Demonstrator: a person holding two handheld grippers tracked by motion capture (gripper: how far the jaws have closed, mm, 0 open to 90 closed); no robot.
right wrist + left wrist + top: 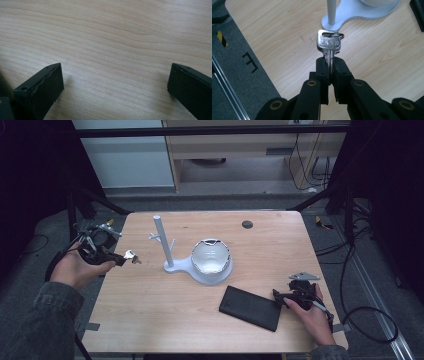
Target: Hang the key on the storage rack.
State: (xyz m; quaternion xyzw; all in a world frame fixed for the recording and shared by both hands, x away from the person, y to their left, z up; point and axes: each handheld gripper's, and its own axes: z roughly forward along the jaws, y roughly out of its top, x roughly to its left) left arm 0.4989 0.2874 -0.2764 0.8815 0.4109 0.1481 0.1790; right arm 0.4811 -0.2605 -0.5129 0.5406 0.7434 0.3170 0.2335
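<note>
Left tool pinches a key by the blade, its jaws pressed tight on it with no gap showing. The key head sticks out past the jaw tips, its long axis in line with the jaws. In the left gripper view the head points up-frame toward the stand post. In the high view the key points right, toward the stand, and sits off the table, near its left edge. The flat face of the head is turned to the left gripper camera. The head carries stamped writing, one line of maybe four characters; too small and glary to read, possibly not Latin letters. A split ring goes through the hole in the head.

The stand is white: an upright post with small pegs, and a base that runs under the bowl. The bowl is shiny and sits on the wide end of the base, right of the post. The key is near the post, not touching it.

Right tool has its jaws spread wide, nothing between them, over bare wood. In the high view the right tool rests at the table's right front, just beside the black case. The case lies flat, long axis slanted down to the right. No label visible on it.

A dark round hole is at the table's far side.
</note>
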